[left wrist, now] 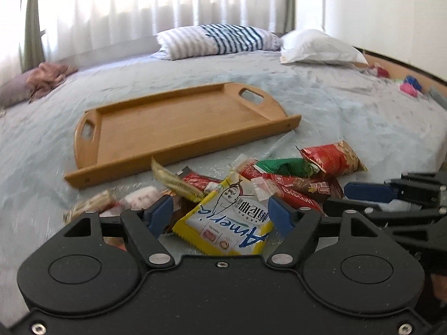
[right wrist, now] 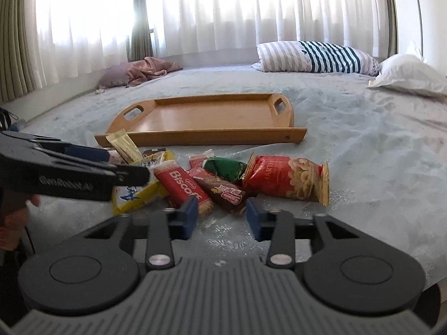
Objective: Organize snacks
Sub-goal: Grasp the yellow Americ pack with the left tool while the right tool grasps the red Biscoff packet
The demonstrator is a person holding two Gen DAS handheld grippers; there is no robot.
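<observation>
Left gripper (left wrist: 220, 212) spread wide, pinching the yellow-and-white foil snack packet (left wrist: 226, 223) across its width. Right gripper (right wrist: 220, 212) half spread around nothing, red Biscoff biscuit pack (right wrist: 183, 185) lying just past its left pad. One wooden handled tray (right wrist: 206, 120) beyond the pile, bare.

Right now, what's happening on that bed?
A person holds a two-finger gripper in each hand over a heap of snack packets on the bed. The left gripper has a yellow and white packet between its fingers; whether the pads press it is unclear. The right gripper is open with nothing between its fingers, just short of the Biscoff packet and a brown packet. The wooden tray behind the heap holds no snacks yet.
</observation>
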